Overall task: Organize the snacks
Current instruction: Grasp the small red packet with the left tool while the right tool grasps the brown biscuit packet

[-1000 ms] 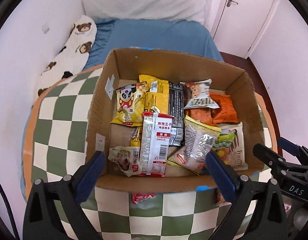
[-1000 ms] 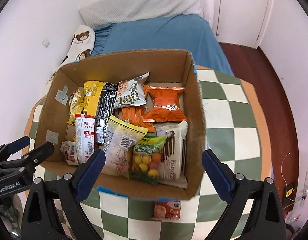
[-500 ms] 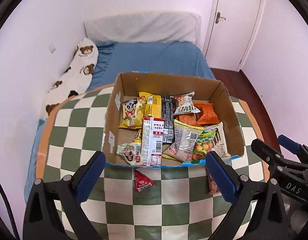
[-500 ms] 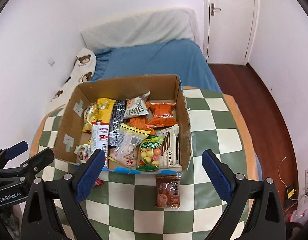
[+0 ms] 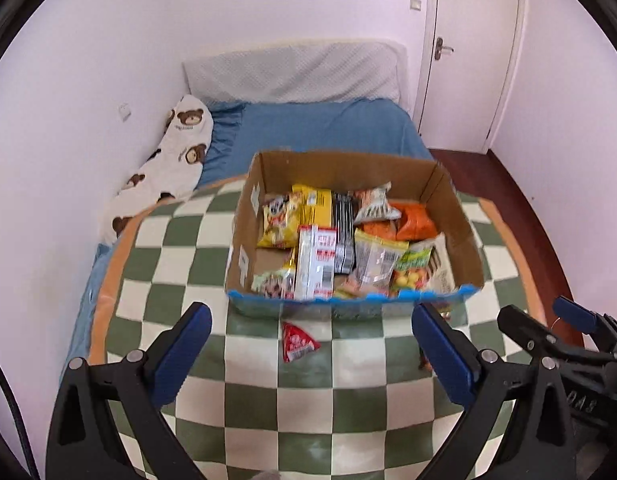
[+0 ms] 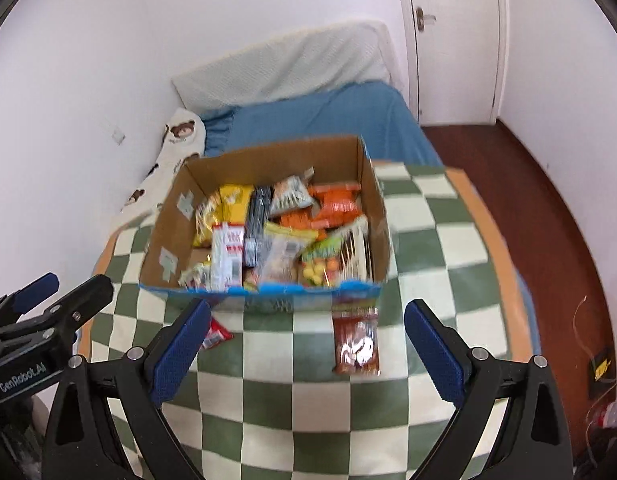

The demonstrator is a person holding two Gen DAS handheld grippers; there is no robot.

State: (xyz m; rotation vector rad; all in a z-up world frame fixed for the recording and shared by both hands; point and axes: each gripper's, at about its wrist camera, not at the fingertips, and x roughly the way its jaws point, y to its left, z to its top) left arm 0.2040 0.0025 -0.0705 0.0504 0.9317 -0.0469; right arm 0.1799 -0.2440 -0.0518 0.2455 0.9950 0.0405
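A cardboard box (image 5: 460, 216) (image 6: 372, 208) full of several snack packets stands on the green-and-white checkered table (image 5: 308, 408) (image 6: 308, 400). A small red triangular packet (image 5: 297, 341) (image 6: 215, 334) lies on the table in front of the box, left of centre. A brown packet (image 6: 355, 343) lies in front of the box's right corner; in the left wrist view it is mostly hidden behind a finger. My left gripper (image 5: 308, 360) is open and empty, well back from the box. My right gripper (image 6: 306, 354) is open and empty too.
A bed with a blue sheet (image 5: 320, 128) and a bear-print pillow (image 5: 168, 168) lies behind the table. A white door (image 5: 472, 48) and a dark wooden floor (image 6: 540, 208) are to the right. The table edge curves round on both sides.
Both grippers have pulled back and up from the box. The box looks smaller, and the red and brown packets on the table in front of it have come into view.
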